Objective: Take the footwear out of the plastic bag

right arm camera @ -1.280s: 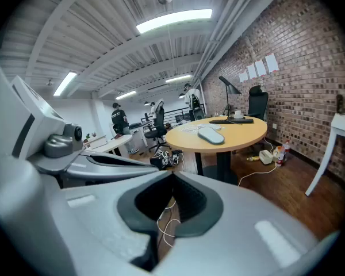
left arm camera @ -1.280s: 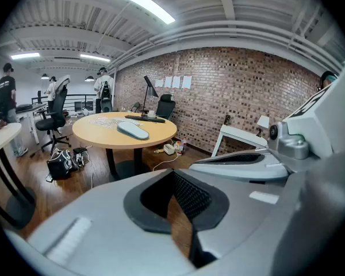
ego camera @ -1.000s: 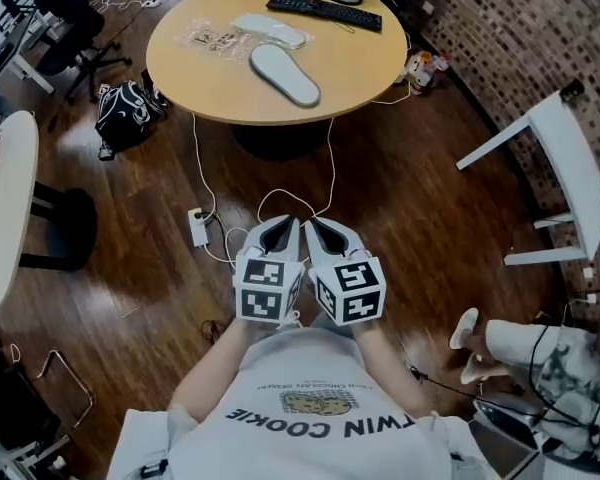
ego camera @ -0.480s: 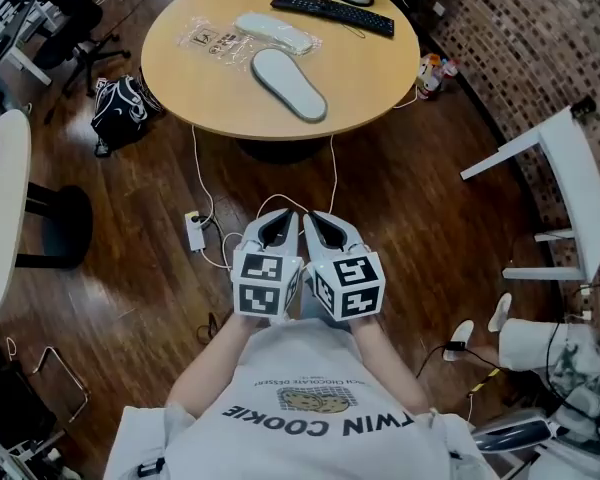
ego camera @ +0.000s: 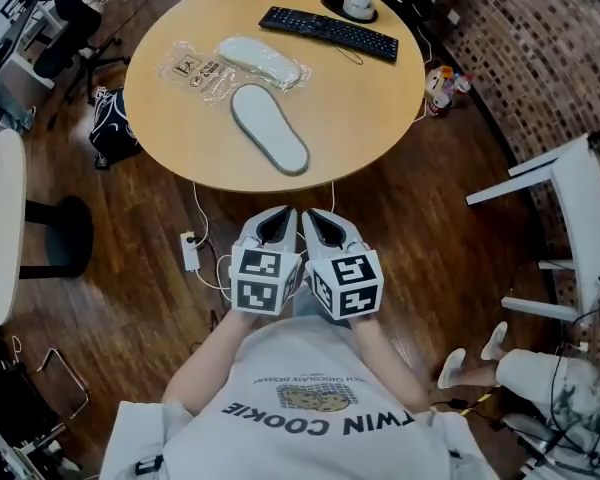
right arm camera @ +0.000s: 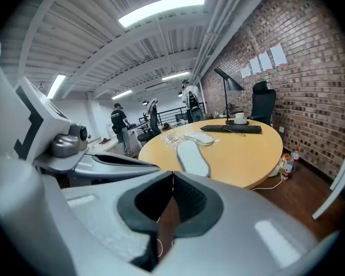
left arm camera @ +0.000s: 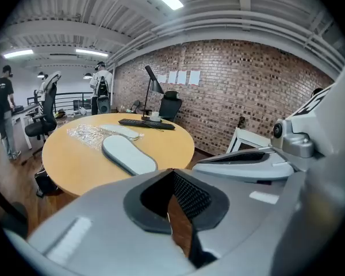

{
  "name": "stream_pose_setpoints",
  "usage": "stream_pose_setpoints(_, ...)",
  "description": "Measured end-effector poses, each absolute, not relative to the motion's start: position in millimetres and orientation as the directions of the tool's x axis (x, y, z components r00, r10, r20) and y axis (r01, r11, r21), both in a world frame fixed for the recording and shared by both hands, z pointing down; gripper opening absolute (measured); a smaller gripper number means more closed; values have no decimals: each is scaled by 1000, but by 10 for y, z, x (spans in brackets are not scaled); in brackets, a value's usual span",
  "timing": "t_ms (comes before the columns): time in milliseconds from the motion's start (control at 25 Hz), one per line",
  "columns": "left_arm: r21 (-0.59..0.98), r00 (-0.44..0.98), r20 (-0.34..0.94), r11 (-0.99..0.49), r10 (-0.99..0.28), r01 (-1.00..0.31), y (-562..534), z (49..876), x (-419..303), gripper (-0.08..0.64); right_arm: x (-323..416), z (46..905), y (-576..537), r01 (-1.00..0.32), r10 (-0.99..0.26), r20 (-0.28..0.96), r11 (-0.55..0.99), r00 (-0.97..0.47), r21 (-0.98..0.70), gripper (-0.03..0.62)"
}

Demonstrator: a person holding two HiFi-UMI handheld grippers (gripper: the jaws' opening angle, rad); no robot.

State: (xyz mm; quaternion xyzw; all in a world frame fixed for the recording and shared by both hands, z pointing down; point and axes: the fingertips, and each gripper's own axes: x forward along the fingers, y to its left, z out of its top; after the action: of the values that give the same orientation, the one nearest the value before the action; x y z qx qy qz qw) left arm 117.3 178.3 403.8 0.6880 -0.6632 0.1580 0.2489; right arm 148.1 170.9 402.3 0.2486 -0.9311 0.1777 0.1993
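A: What does the head view show?
B: The person holds the left gripper (ego camera: 283,218) and the right gripper (ego camera: 318,218) side by side, almost touching, over the wooden floor just short of the round table (ego camera: 370,98). On the table a grey slipper (ego camera: 268,128) lies bare, and just beside it a second slipper (ego camera: 260,60) lies inside the clear plastic bag (ego camera: 192,68). A keyboard (ego camera: 330,30) lies at the far edge.

A: And the left gripper view?
B: The left gripper's (left arm camera: 172,174) jaws are pressed together with nothing between them. Beyond them stands the table, the bare slipper (left arm camera: 128,154) nearest and the bag (left arm camera: 86,134) behind it. Neither is touched.

A: The right gripper view?
B: The same: the right gripper's (right arm camera: 172,180) jaws are closed and empty. The bare slipper (right arm camera: 192,157) lies ahead, well apart from the tips, with the bag (right arm camera: 175,138) farther back.
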Motion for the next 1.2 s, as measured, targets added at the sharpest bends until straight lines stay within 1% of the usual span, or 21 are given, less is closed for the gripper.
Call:
stream_pose_setpoints(240, 113, 34, 558, 35, -829, -993, 1201, 4017, 1118, 5, 1399, 3980, 1077, -496, -357, 446, 833, -821, -245, 2)
stream_pose_setpoints(600, 76, -1, 545, 50, -838, -996, 730, 3921, 975, 5, 1197, 3922, 654, -460, -330, 417, 847, -847, -264, 2)
stream_pose_setpoints(920, 82, 26, 553, 23, -833, -996, 394, 4000, 690, 5, 916, 4006, 307, -483, -348, 425, 834, -836, -267, 2)
stream_pose_setpoints(1200, 76, 54, 568, -13, -821, -997, -5, 4044, 45, 5, 419, 4123, -84, -536, -381, 452, 793, -807, -289, 2)
